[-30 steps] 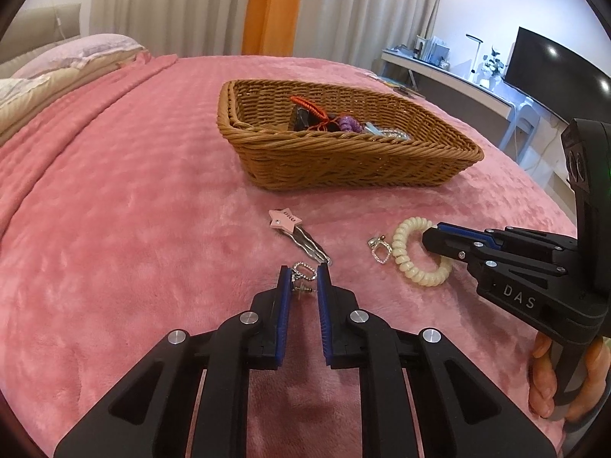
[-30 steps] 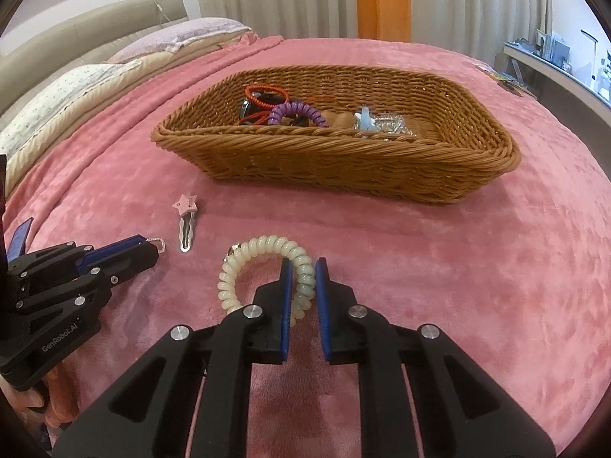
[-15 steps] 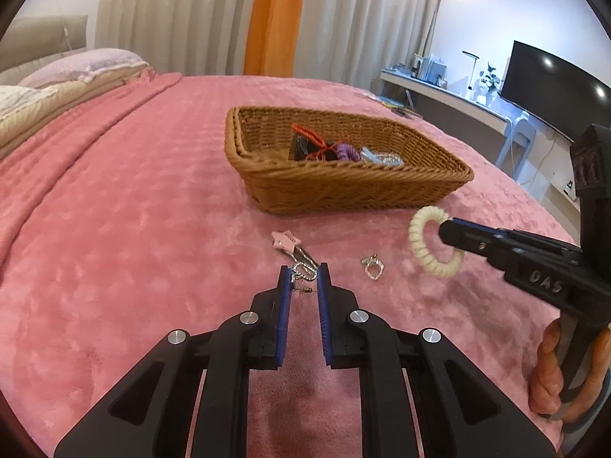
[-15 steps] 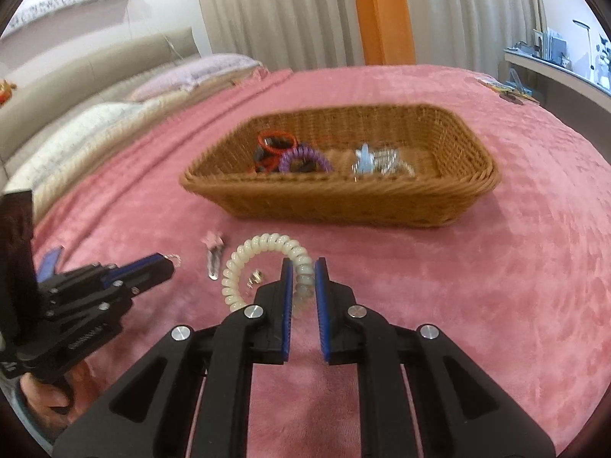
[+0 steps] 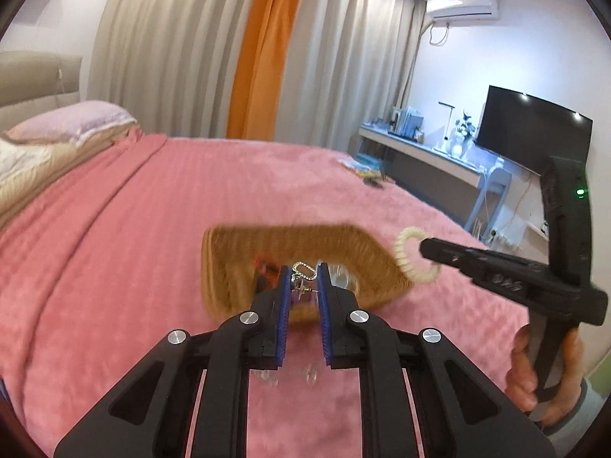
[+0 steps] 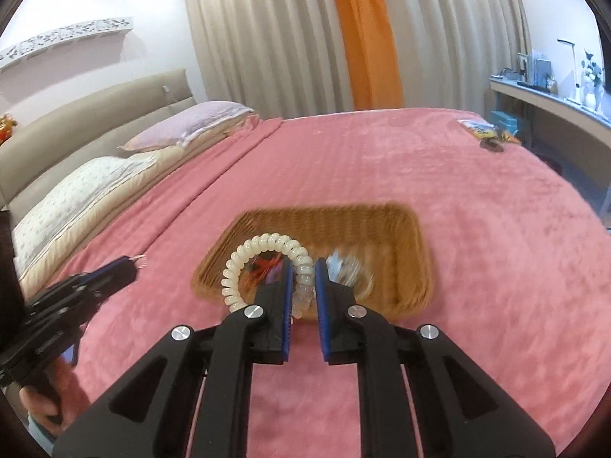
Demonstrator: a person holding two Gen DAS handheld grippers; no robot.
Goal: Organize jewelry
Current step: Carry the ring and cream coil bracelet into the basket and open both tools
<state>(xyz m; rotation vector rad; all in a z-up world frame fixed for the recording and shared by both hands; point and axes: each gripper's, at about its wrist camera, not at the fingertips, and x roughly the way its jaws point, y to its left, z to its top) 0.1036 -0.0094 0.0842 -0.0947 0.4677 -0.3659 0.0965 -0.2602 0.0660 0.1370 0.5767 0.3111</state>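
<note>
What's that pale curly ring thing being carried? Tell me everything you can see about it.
The coil hair tie is a cream-white, glossy, plastic-looking spiral bent into a closed loop, like a phone cord. The right tool is shut on one side of it, blue pads pinching the coils, so the loop stands upright and sticks out to the tool's left. It hangs in the air, touching nothing else, with the blurred wicker basket on the pink bedspread beyond it. The left camera also shows it at the tool's tip.

A home bedroom — pink-blanketed bed [image 6: 420,160], pillows [image 6: 191,122], curtains [image 5: 172,57], television [image 5: 534,129].
</note>
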